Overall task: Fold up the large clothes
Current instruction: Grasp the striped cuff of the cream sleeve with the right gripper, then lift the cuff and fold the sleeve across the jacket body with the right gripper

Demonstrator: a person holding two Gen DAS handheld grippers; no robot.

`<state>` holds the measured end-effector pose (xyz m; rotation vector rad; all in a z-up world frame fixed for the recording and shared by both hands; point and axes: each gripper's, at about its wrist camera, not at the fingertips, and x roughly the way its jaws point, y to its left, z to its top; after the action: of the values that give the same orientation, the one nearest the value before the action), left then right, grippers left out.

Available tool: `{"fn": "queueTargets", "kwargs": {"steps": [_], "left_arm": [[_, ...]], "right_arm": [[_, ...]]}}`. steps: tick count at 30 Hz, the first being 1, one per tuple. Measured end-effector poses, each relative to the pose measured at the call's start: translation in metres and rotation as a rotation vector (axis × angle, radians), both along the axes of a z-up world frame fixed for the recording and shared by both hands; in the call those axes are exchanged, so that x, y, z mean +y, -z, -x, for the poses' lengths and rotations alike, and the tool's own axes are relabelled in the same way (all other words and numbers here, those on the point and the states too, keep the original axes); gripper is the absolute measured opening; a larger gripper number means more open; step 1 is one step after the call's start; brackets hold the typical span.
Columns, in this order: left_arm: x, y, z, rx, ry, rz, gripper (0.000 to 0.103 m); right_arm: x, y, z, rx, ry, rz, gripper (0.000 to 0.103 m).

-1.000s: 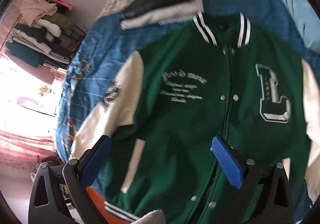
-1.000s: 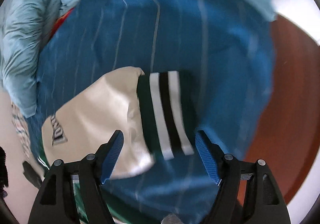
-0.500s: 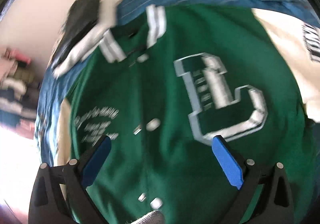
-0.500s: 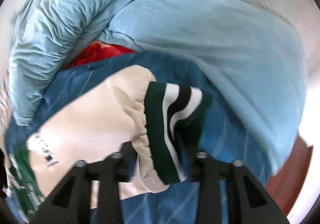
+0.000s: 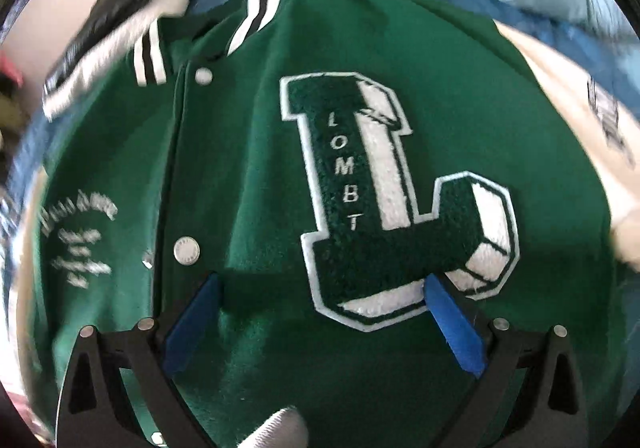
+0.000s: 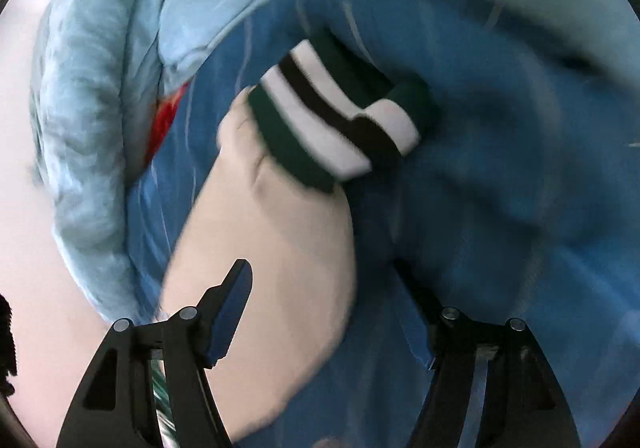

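A green varsity jacket [image 5: 248, 176] with cream sleeves lies front up on a blue bedspread. It has a large "L" patch [image 5: 384, 204], snap buttons and a striped collar [image 5: 256, 8]. My left gripper [image 5: 320, 284] is open, close above the chest, its blue pads either side of the patch's lower edge. In the right wrist view, a cream sleeve [image 6: 272, 248] with a green, white and black striped cuff [image 6: 336, 120] runs up between the fingers of my right gripper [image 6: 324, 284]. Its jaws stand wide apart around the sleeve, not closed on it.
A dark folded garment [image 5: 116, 4] lies beyond the collar at the upper left. A light blue quilt [image 6: 80, 152] is bunched along the bed's edge, with something red [image 6: 168, 116] beneath it. The blue striped bedspread [image 6: 500, 184] surrounds the sleeve.
My left gripper has moved in closer over the jacket's chest, toward the "L" patch. My right gripper, shut on the cuff half a second ago, now stands open with the sleeve between its fingers.
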<state>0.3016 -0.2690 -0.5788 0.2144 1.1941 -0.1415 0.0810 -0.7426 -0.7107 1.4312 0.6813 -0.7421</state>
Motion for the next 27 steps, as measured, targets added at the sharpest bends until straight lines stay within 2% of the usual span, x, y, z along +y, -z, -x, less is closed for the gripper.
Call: {"fn": "queueTargets", "kwargs": {"steps": [2, 3, 4, 5, 6, 8, 10, 13, 18, 22, 25, 27], "left_arm": [[-0.002, 0.001, 0.001, -0.003, 0.008, 0.004, 0.103], [-0.003, 0.001, 0.001, -0.007, 0.011, 0.002, 0.103], [-0.005, 0.002, 0.002, -0.01, 0.01, 0.001, 0.103], [-0.007, 0.002, 0.003, -0.01, 0.009, 0.001, 0.103], [-0.008, 0.003, 0.003, -0.008, 0.01, 0.002, 0.103], [-0.009, 0.003, 0.004, 0.004, 0.013, 0.006, 0.103], [-0.011, 0.002, 0.002, 0.033, 0.015, 0.017, 0.103], [0.014, -0.006, -0.013, 0.073, 0.007, 0.047, 0.103], [0.033, -0.022, -0.028, 0.085, -0.066, 0.039, 0.103], [0.074, -0.043, -0.037, 0.072, -0.158, 0.033, 0.103], [0.114, -0.059, -0.038, 0.054, -0.23, 0.02, 0.103], [0.15, -0.072, -0.032, 0.047, -0.293, 0.015, 0.103]], "right_arm": [[-0.008, 0.008, -0.011, -0.073, 0.071, -0.001, 0.073], [-0.01, 0.009, -0.015, -0.093, 0.081, -0.003, 0.07], [-0.012, 0.01, -0.021, -0.112, 0.091, -0.01, 0.051], [-0.015, 0.013, -0.028, -0.122, 0.086, -0.031, 0.037], [-0.018, 0.012, -0.033, -0.121, 0.074, -0.035, 0.011], [-0.024, -0.004, -0.048, -0.064, 0.052, 0.011, 0.009], [-0.027, -0.034, -0.049, -0.062, 0.028, 0.07, 0.007], [-0.025, -0.082, -0.071, -0.126, 0.01, 0.132, 0.006], [0.027, -0.163, -0.12, -0.2, -0.147, 0.231, 0.006], [0.124, -0.214, -0.176, -0.236, -0.331, 0.292, 0.006], [0.216, -0.231, -0.217, -0.232, -0.478, 0.327, 0.006], [0.281, -0.23, -0.238, -0.217, -0.577, 0.36, 0.006]]}}
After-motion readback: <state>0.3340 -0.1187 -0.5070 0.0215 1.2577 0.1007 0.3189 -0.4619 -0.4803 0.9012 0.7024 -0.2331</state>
